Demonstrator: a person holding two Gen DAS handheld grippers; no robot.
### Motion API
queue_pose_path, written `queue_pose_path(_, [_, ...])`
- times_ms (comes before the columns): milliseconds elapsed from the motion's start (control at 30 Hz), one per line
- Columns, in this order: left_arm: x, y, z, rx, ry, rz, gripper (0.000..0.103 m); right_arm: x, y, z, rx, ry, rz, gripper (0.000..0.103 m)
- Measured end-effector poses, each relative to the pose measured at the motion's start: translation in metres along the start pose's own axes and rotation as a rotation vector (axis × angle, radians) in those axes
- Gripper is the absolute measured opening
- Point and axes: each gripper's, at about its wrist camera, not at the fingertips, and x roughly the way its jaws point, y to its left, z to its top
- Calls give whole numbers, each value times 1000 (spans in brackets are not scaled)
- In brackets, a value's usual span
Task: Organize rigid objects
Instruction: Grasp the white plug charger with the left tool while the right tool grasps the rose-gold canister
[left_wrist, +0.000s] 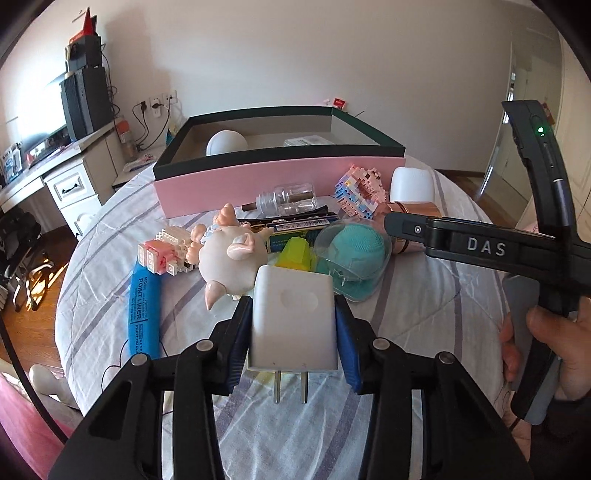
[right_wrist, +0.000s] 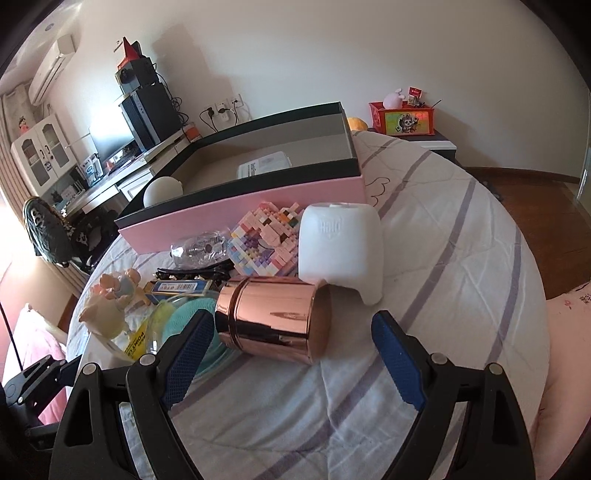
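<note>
White plug adapter (left_wrist: 293, 317) sits clamped in the left gripper (left_wrist: 293, 332) jaws above the bed (left_wrist: 424, 314); the right gripper (right_wrist: 291, 358) jaws gape around a rose-gold canister (right_wrist: 273, 321).

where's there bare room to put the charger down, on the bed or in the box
The pink box has most of its floor bare between a white round object and a flat packet. The striped sheet is bare right of the white cap. In front of the box the rose-gold jar, brick model and pig figurine crowd together.
</note>
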Motion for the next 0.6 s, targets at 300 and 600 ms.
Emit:
queue_pose_path(300, [-12,4,6,-13,-40,2,43,4,-5,4,-7,10,-46,88])
queue_pose_path(600, [-15,5,11,-22,-55,-6,43,7,-10,0,-30,33,-51,68])
